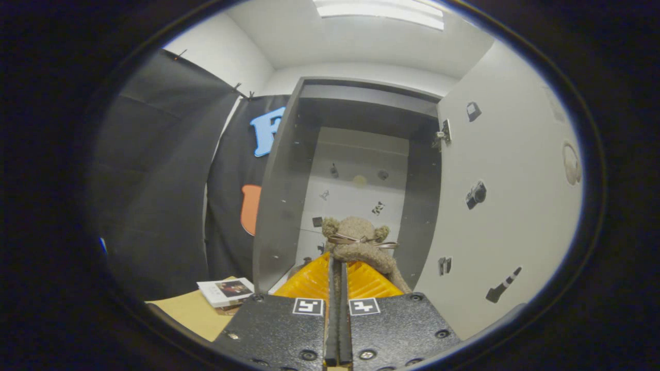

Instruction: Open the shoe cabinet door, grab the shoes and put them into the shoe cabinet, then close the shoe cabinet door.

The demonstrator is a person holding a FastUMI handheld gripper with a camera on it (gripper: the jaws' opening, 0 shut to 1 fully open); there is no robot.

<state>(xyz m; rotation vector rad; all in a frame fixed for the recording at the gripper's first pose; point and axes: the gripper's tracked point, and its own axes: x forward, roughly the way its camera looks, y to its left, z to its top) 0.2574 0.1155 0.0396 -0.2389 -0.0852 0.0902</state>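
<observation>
Claw [337, 268] clamped on fuzzy shoe [361, 242], held before open cabinet [356, 175], door [495, 206] swung aside for stowing.

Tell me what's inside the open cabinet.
A fuzzy bear-shaped slipper, pinched by the shut hand-held gripper, sits before the cabinet's pale back panel. The fingers cover the cabinet floor below.
</observation>
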